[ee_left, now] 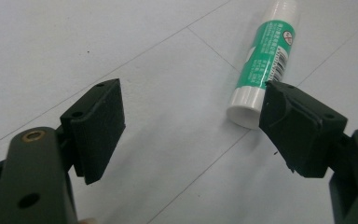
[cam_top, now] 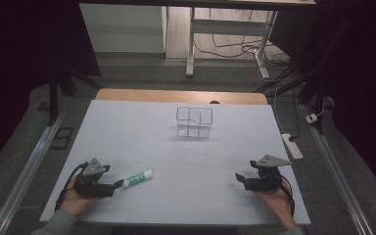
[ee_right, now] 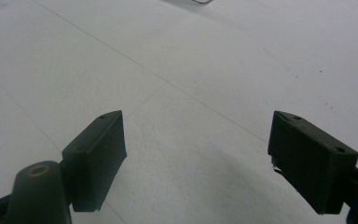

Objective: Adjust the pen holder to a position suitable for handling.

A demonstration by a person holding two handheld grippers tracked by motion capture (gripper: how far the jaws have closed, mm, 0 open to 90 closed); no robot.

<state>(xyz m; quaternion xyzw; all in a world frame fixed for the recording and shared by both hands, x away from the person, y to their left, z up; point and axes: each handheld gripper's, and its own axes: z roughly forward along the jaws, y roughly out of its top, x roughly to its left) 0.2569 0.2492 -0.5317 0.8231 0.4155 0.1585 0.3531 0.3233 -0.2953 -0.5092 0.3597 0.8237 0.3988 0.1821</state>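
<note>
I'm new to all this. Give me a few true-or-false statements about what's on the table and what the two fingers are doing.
1. The glue stick lies flat on the table. True.
2. The left gripper is clamped on the glue stick. False: its fingers are open, and the stick lies beside one of them.
3. The clear box stands at the far middle of the table. True.
4. The right gripper holds a pen. False: its fingers are open and hold nothing.
</note>
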